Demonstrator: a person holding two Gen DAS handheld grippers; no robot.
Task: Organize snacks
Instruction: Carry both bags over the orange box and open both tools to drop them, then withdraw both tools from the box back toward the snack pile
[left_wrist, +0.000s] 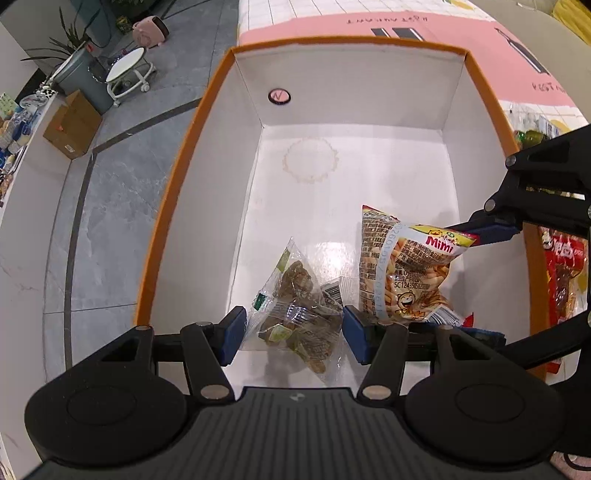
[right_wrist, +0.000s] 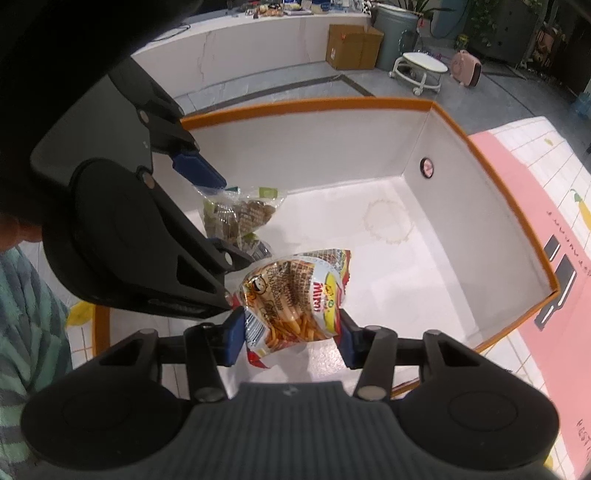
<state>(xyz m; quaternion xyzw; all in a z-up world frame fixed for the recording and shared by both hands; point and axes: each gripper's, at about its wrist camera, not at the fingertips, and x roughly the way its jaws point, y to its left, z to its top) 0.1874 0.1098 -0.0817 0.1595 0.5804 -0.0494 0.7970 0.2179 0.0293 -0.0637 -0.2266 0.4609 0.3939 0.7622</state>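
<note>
A white box with an orange rim (left_wrist: 177, 206) (right_wrist: 491, 158) holds two snacks. My left gripper (left_wrist: 293, 334) is over the box's near end, its blue pads wide apart on either side of a clear packet of brown snacks (left_wrist: 295, 306) (right_wrist: 240, 214); I cannot tell if the pads touch the packet. My right gripper (right_wrist: 293, 338) has its pads against a Mimi stick-snack bag (right_wrist: 295, 295) (left_wrist: 402, 266), holding it just above the box floor. The right gripper's fingers (left_wrist: 487, 229) enter the left wrist view from the right.
A red snack packet (left_wrist: 561, 280) lies outside the box on its right. The box sits on a pink and white tiled cloth (right_wrist: 535, 236). Beyond lie a grey floor, a cardboard box (right_wrist: 351, 46), a stool (right_wrist: 421, 70) and a white counter.
</note>
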